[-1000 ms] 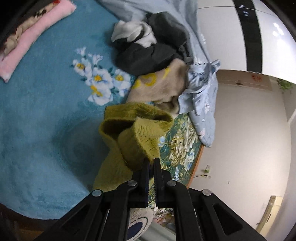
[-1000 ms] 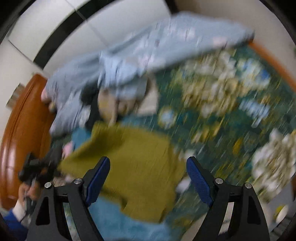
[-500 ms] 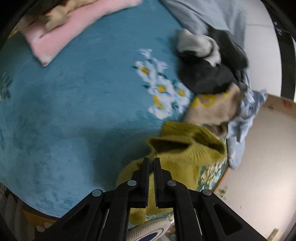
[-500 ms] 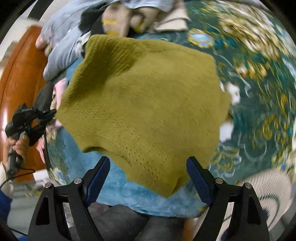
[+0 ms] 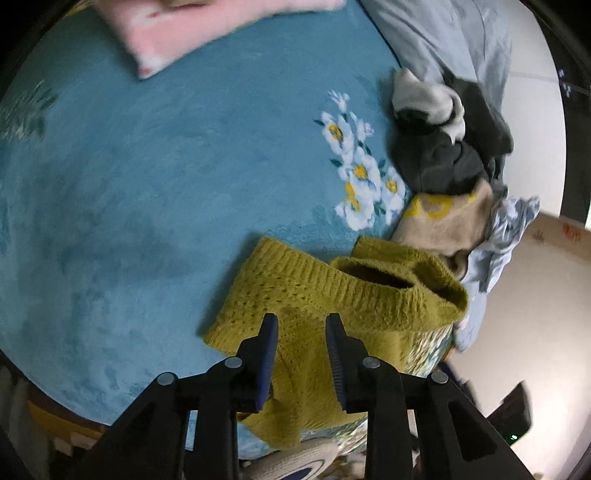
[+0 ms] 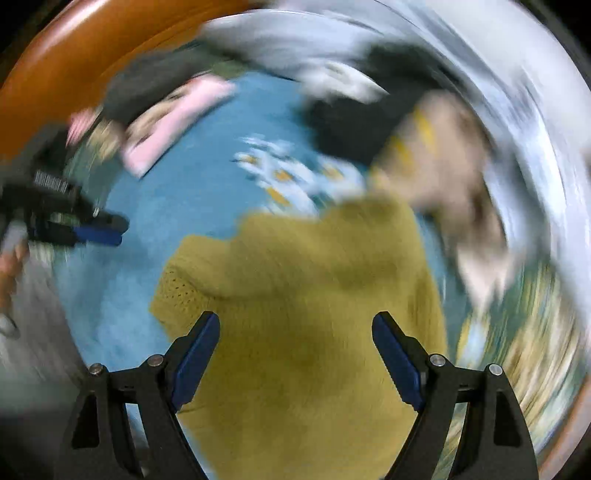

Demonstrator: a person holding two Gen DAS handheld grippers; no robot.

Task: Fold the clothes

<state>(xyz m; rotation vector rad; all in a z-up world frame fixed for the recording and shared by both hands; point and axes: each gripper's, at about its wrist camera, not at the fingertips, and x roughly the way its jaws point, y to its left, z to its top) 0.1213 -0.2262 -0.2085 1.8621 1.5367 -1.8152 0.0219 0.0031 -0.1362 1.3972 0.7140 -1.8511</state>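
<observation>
An olive-yellow knit sweater (image 5: 332,306) lies crumpled on the blue bed cover (image 5: 147,192) near the bed's edge, its collar opening facing up. My left gripper (image 5: 301,325) hovers just over the sweater's near part, open, with nothing pinched between its fingers. The right wrist view is motion-blurred. There the sweater (image 6: 314,295) spreads below my right gripper (image 6: 295,321), which is wide open and holds nothing. The left gripper (image 6: 92,232) shows at that view's left edge, with a hand (image 6: 11,258) behind it.
A pile of clothes (image 5: 443,158) in black, white, beige and light blue lies right of the sweater. A pink pillow (image 5: 192,33) rests at the far side. The wooden headboard (image 6: 92,55) curves behind. The bed edge and floor (image 5: 517,332) are to the right.
My left gripper went from shut on the sweater to open, and the sweater dropped onto the bed cover. The right gripper stayed open and swung over the laid sweater.
</observation>
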